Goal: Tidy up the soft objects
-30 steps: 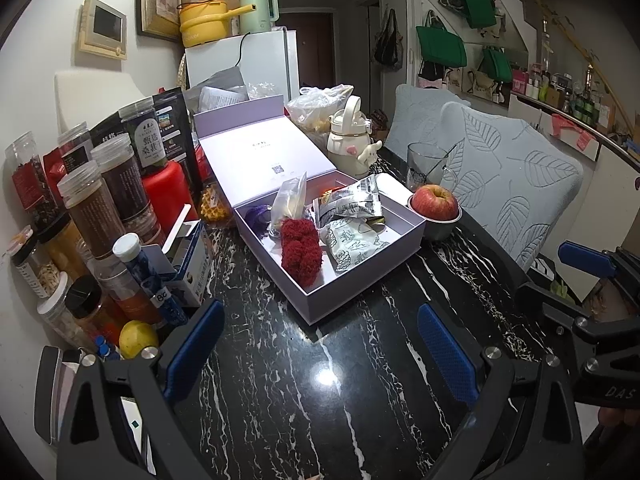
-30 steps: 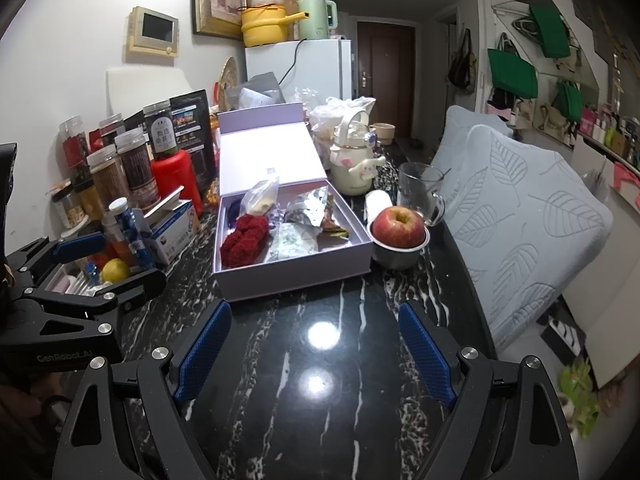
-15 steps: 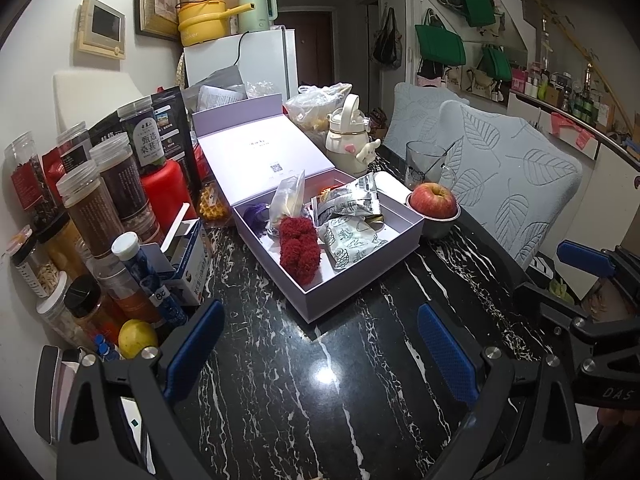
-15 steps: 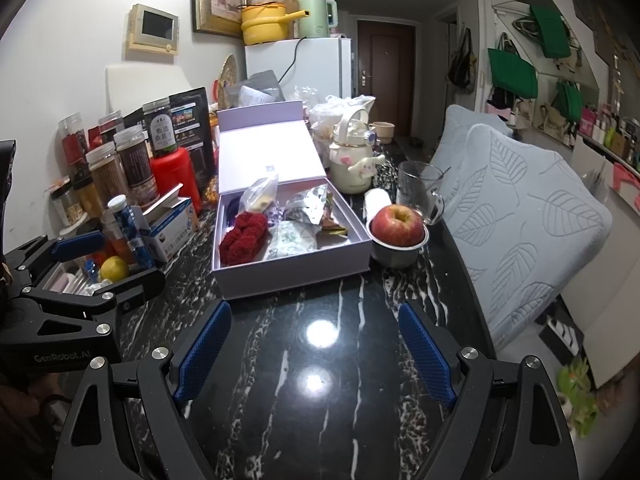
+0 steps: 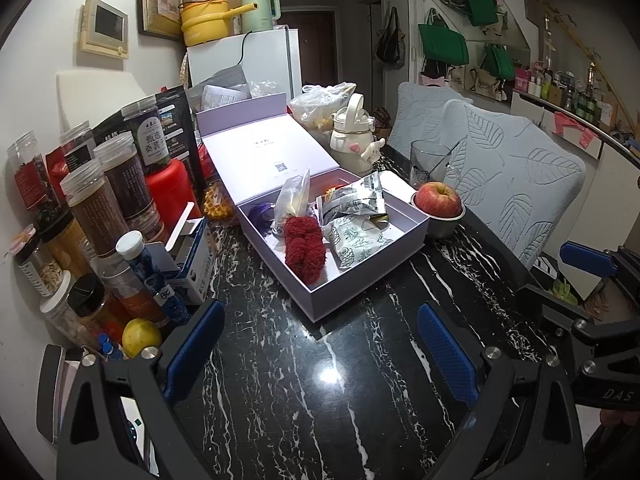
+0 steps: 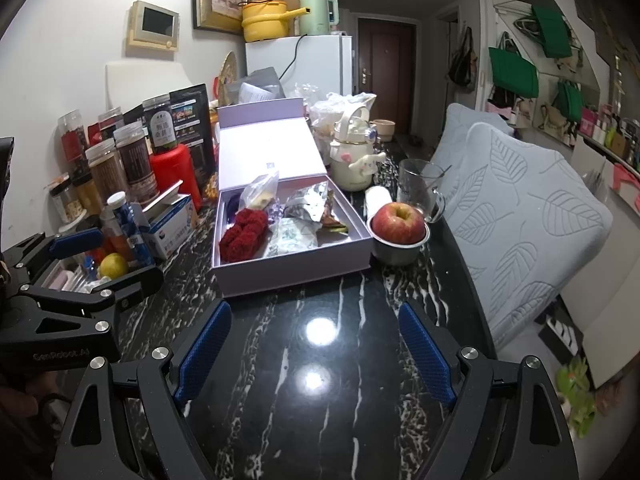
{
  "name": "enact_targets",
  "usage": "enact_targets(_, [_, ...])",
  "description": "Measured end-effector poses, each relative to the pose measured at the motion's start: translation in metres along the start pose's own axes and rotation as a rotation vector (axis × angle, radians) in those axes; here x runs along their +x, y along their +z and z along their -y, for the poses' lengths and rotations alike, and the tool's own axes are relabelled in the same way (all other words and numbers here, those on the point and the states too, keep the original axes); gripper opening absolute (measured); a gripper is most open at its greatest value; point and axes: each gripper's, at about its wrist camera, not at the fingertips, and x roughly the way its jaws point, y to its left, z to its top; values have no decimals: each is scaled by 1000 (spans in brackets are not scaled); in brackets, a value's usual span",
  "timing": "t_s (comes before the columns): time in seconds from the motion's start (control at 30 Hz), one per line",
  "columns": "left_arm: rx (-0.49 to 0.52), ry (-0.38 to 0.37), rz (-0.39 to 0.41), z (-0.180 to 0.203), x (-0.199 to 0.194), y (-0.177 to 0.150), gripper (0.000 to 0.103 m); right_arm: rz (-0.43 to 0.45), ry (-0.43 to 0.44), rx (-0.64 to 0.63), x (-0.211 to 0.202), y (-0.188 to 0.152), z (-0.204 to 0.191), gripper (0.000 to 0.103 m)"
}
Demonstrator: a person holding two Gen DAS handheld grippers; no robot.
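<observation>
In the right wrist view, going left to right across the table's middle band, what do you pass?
Yellow lemon → blue-and-white carton → red fuzzy item in the lilac box → apple in its metal bowl → leaf-pattern chair cover.

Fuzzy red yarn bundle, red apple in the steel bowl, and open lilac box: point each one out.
Fuzzy red yarn bundle (image 5: 303,245): left wrist view, middle of the bundle.
Red apple (image 6: 398,222): right wrist view, front skin.
Open lilac box (image 6: 292,274): right wrist view, near outer wall.
</observation>
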Motion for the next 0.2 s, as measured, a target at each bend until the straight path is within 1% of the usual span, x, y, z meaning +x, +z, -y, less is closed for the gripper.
enact_targets(0.2, [-3,-2,-8,-6,4,-1,99,-14,7,-7,4,-2,-1,87])
